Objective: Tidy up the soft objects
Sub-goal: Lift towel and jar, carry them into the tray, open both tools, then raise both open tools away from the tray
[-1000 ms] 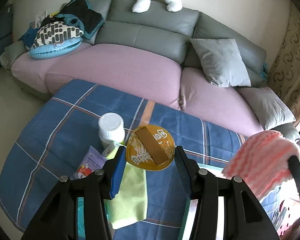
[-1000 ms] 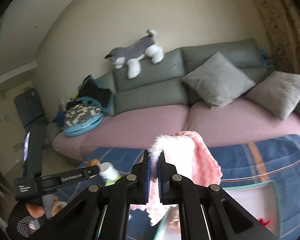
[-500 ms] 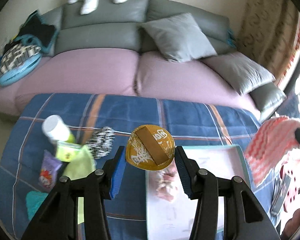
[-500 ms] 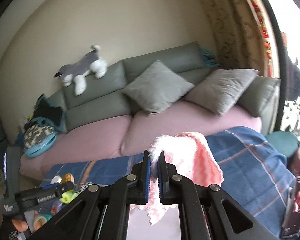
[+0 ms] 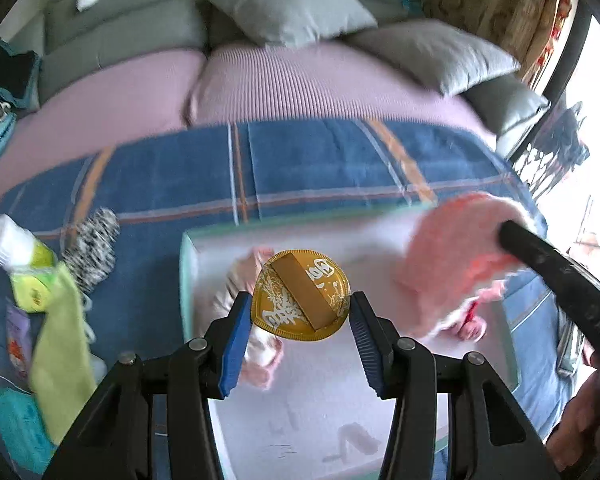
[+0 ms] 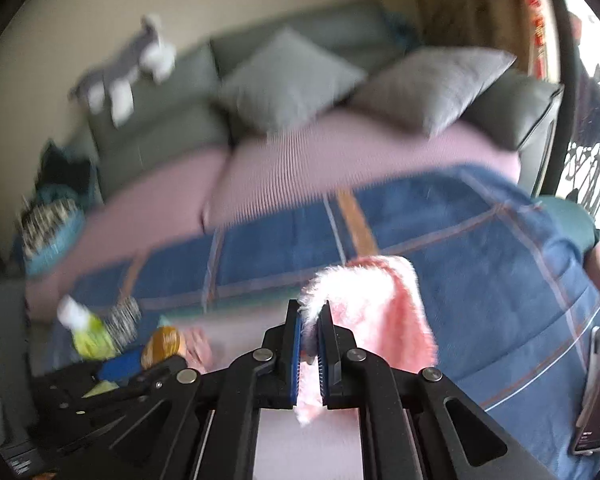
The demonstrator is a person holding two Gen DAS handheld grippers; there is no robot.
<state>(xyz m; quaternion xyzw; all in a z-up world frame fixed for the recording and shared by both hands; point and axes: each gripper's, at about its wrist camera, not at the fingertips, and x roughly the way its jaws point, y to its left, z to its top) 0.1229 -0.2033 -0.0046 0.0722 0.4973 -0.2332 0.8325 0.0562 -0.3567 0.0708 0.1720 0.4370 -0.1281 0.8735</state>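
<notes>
- Since the earlier frames both wrist views have swung from the grey sofa (image 5: 132, 28) down onto the blue plaid blanket (image 5: 300, 168); the white tray (image 5: 340, 420) with its pale green rim, at first barely in view, now fills the middle of the left wrist view.
- The sofa's pink seat cover (image 5: 300, 88) and grey cushions (image 5: 284, 4) have slid to the top of the frame, and the stuffed dog (image 6: 120, 76) is a blur in the right wrist view.
- The fluffy pink cloth (image 6: 372, 312) has come in over the tray's right part, where earlier it hung off to the side above the blanket.
- The right gripper (image 6: 309, 320) has it between nearly closed jaws, which have just been opening slightly; the cloth drapes over and to the right of the right-hand jaw.
- The left gripper (image 5: 300, 312) is clamped partway open on a round gold lid (image 5: 302, 296), one pad on each edge, as before; it hangs above the tray, over a pale pink soft item (image 5: 260, 344) lying inside.
- Left of the tray on the blanket lie a speckled black-and-white sock (image 5: 94, 248), a yellow-green cloth (image 5: 60, 344) and a white-capped bottle (image 5: 16, 244).
</notes>
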